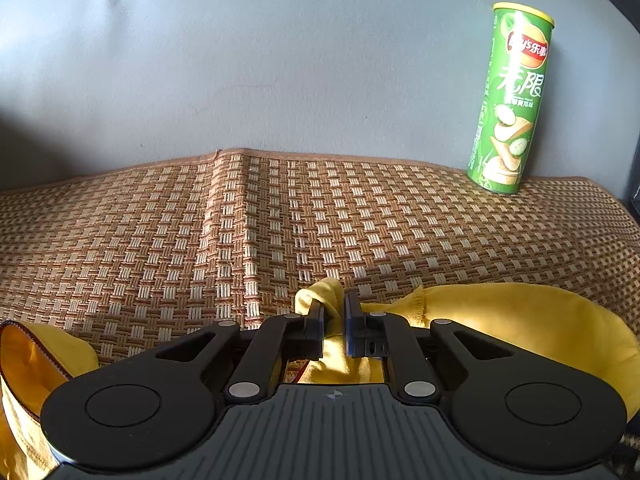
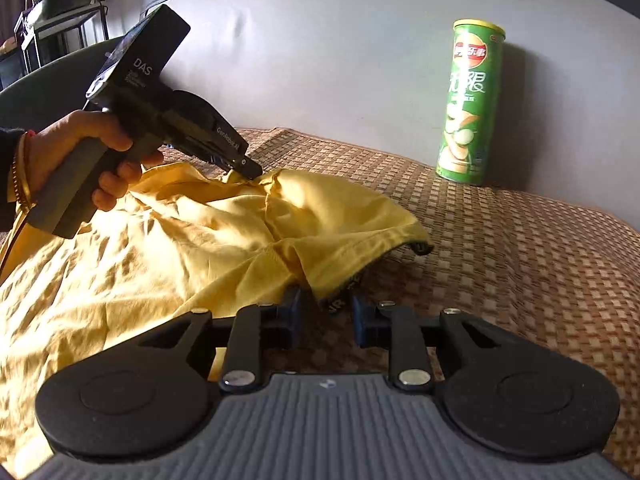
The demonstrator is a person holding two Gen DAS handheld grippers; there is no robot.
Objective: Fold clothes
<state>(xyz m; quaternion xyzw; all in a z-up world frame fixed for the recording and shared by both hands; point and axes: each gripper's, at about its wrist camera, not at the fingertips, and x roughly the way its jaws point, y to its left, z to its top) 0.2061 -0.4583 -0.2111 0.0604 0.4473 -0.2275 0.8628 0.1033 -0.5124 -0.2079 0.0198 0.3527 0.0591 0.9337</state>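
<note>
A yellow garment (image 2: 168, 248) lies crumpled on a woven mat (image 2: 520, 264), filling the left half of the right wrist view. My left gripper (image 1: 334, 312) is shut on a fold of the garment (image 1: 520, 320) and holds it just above the mat. It also shows in the right wrist view (image 2: 248, 170), pinching the garment's far edge. My right gripper (image 2: 326, 312) is open, its jaws on either side of the garment's dark-trimmed near hem (image 2: 340, 300), without holding it.
A green crisp can (image 1: 510, 100) stands upright at the back right of the mat, against the grey sofa back (image 1: 280, 60). It also shows in the right wrist view (image 2: 468, 100). A shelf with objects (image 2: 52, 20) stands at far left.
</note>
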